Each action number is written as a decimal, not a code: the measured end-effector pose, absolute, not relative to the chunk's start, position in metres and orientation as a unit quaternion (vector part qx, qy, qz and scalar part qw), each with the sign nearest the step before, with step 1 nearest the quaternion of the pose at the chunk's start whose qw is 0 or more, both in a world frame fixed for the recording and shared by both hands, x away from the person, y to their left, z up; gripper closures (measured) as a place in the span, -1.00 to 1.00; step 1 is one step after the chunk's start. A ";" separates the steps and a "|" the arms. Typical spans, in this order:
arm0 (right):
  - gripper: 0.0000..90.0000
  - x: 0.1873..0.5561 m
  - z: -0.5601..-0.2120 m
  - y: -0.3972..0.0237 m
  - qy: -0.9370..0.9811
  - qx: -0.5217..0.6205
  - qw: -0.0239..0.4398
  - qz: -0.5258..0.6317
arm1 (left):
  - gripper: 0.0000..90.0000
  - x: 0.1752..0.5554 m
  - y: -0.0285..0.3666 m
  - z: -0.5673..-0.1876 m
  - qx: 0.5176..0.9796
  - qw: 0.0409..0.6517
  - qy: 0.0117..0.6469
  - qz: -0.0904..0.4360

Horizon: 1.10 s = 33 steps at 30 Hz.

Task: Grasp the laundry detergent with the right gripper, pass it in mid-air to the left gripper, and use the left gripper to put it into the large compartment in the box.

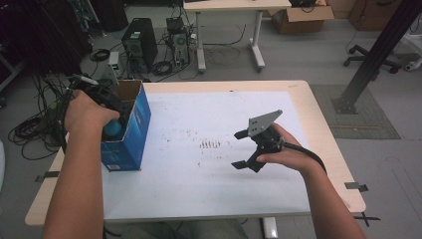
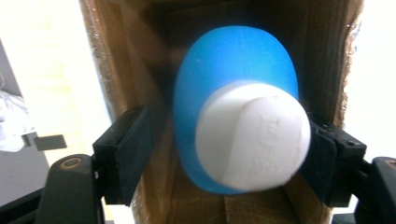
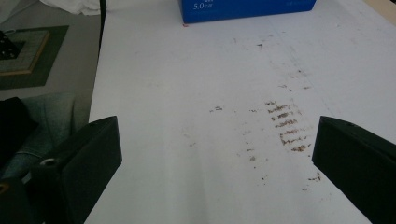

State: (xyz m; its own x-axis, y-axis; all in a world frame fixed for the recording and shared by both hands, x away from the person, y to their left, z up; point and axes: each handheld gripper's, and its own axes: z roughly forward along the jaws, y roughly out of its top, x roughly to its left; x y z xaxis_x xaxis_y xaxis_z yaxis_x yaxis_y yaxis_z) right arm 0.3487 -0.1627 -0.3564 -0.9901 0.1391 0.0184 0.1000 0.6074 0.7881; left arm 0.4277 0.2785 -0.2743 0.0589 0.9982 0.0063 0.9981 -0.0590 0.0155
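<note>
A blue open-topped carton (image 1: 133, 130) stands at the left side of the table; in the right gripper view its blue wall (image 3: 247, 8) is at the far end of the sheet. My left gripper (image 1: 110, 107) reaches down into it. Seen from the left gripper view, a blue egg-shaped object with a white end (image 2: 238, 112) sits between the jaws of the left gripper (image 2: 226, 158), inside the brown cardboard walls (image 2: 140, 56). The left pad (image 2: 128, 151) stands clear of it, so nothing is clamped. My right gripper (image 1: 240, 149) hovers open over the sheet's middle, and nothing is between the wide jaws of this right gripper (image 3: 215, 154).
A white sheet (image 1: 199, 184) with brown smudges (image 1: 210, 144) covers most of the wooden table (image 1: 326, 134). Computer towers and cables (image 1: 139, 47) sit on the floor beyond the far edge. A black frame post (image 1: 373, 55) stands at the right.
</note>
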 end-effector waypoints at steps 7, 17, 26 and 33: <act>-0.97 0.348 -0.354 -0.162 0.896 0.063 0.023 0.439 | -0.56 0.423 0.274 -0.262 0.732 0.004 0.681 0.015; -0.97 0.346 -0.343 -0.163 0.896 0.058 0.031 0.439 | -0.74 0.414 0.260 -0.240 0.748 0.009 0.663 0.027; -0.97 0.345 -0.336 -0.165 0.896 0.054 0.037 0.439 | -0.88 0.408 0.248 -0.219 0.763 0.011 0.644 0.046; -0.97 0.344 -0.324 -0.167 0.898 0.046 0.050 0.434 | -0.99 0.403 0.233 -0.205 0.777 0.019 0.627 0.052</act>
State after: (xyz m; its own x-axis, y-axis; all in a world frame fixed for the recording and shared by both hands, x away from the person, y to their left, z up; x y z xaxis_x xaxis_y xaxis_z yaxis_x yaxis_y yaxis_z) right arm 0.3437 -0.1673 -0.3236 -0.9908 0.1260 -0.0497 0.0394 0.6188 0.7846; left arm 0.4033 0.2333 -0.2054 0.2090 0.9762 0.0575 0.9723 -0.2138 0.0944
